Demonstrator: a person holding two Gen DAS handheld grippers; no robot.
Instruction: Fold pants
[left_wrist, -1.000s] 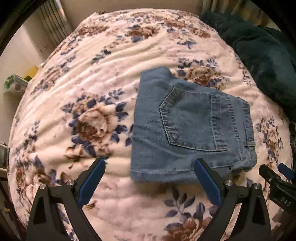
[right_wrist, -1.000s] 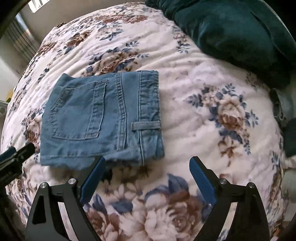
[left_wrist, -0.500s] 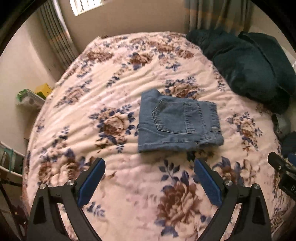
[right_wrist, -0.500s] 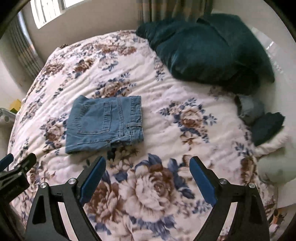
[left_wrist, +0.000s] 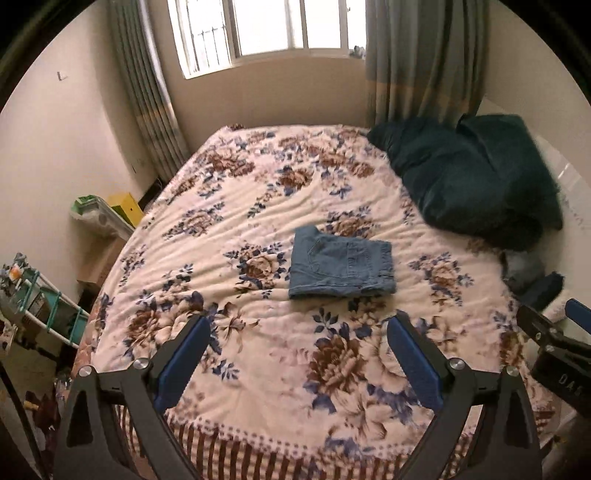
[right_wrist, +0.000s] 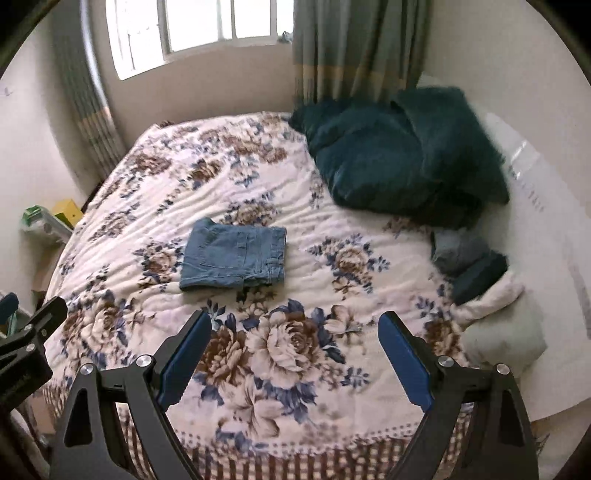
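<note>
Pants lying folded into a flat denim rectangle in the middle of the bed.

They are resting back pocket up on the flowered blanket, well apart from both tools. Left tool and right tool are hovering near the foot of the bed, each spread wide and gripping nothing. Dark green pillows are sitting at the far right corner, under the curtain.

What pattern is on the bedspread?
Cream bedspread with brown and blue roses, clearest in the right wrist view.
</note>
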